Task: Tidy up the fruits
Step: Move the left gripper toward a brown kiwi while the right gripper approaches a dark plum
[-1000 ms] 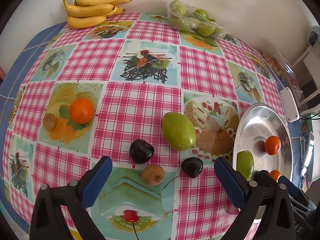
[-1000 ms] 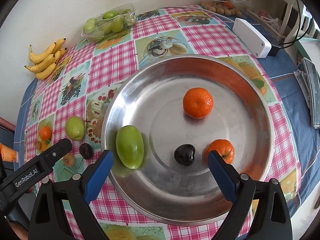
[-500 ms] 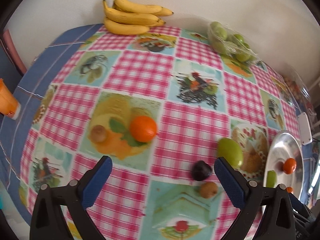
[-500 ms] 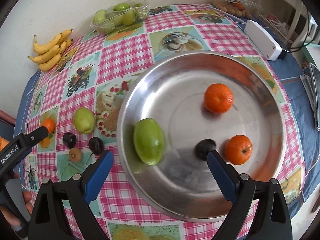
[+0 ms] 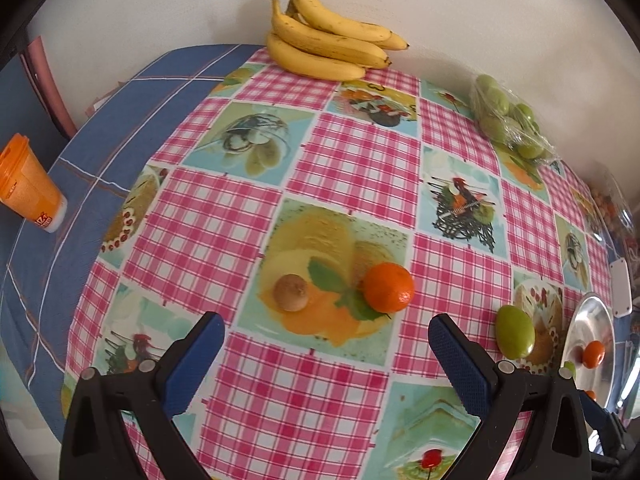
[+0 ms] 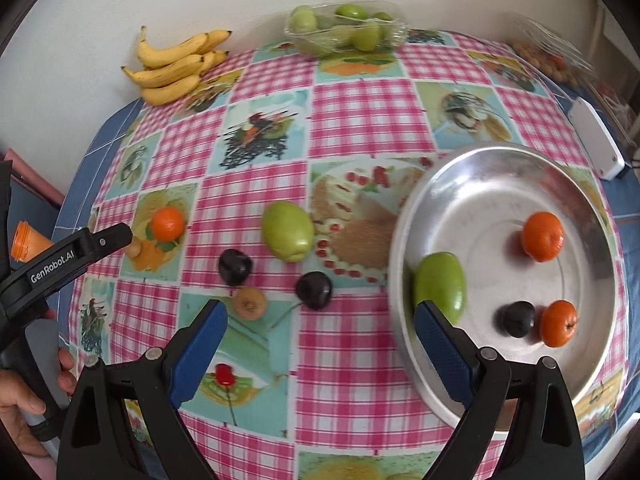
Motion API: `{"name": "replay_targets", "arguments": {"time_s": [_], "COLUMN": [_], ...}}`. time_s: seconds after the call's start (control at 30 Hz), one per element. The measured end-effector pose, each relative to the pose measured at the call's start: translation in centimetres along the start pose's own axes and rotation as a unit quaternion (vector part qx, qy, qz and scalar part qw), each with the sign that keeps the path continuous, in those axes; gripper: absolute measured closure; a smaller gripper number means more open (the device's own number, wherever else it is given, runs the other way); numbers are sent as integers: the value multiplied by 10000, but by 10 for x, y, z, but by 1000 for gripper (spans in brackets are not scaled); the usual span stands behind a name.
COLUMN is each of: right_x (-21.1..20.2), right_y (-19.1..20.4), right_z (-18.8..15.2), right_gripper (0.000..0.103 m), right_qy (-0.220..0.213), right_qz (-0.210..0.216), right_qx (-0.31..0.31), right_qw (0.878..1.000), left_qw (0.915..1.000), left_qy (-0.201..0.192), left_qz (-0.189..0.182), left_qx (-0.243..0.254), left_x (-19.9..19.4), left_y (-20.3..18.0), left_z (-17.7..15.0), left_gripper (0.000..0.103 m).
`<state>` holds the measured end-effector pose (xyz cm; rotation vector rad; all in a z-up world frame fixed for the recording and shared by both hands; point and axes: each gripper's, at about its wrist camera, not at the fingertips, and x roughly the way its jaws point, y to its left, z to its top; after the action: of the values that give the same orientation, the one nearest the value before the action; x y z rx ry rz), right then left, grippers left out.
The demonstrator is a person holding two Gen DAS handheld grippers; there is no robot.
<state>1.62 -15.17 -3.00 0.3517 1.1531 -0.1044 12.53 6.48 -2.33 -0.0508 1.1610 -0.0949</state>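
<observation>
Left wrist view: left tool [image 5: 326, 354] is seen spread, empty, just before the tangerine [image 5: 388, 287]; brown fruit [image 5: 291, 292] beside it.
Right wrist view: right tool [image 6: 320, 346] is spread, empty; steel tray [image 6: 404, 216] right of the tangerine holds green fruit [image 6: 440, 286].

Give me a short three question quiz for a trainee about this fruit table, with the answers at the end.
1. True or false: the round silver metal tray holds two orange tangerines.
2. How many dark purple plums lie loose on the checked tablecloth?
A) one B) two C) three
3. Fill in: the left tongs stand open facing a small brown kiwi and an ____ tangerine.

Key: 1 true, at and. 2 B, at and. 3 orange.
</observation>
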Motion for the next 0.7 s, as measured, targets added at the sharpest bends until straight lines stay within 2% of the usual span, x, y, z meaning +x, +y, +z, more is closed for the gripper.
{"name": "replay_targets", "arguments": {"time_s": [0.07,0.43,0.7], "right_x": [2,22,32], "right_y": [7,10,3], "right_z": [1,7,13], "right_gripper": [12,51,63], "right_qy": [-9,285,400], "right_qz": [29,-38,-117], "right_qx": [-57,38,192], "right_qw": [10000,9996,9989], "left_qw": [9999,9968,9966], "left_qy": [37,298,446], "left_qz": [-46,-234,-375], "left_qx": [-109,-702,-585], "left_x": [0,17,32], "left_y": [9,49,41], "left_z": [2,10,16], "left_gripper": [0,1,14]}}
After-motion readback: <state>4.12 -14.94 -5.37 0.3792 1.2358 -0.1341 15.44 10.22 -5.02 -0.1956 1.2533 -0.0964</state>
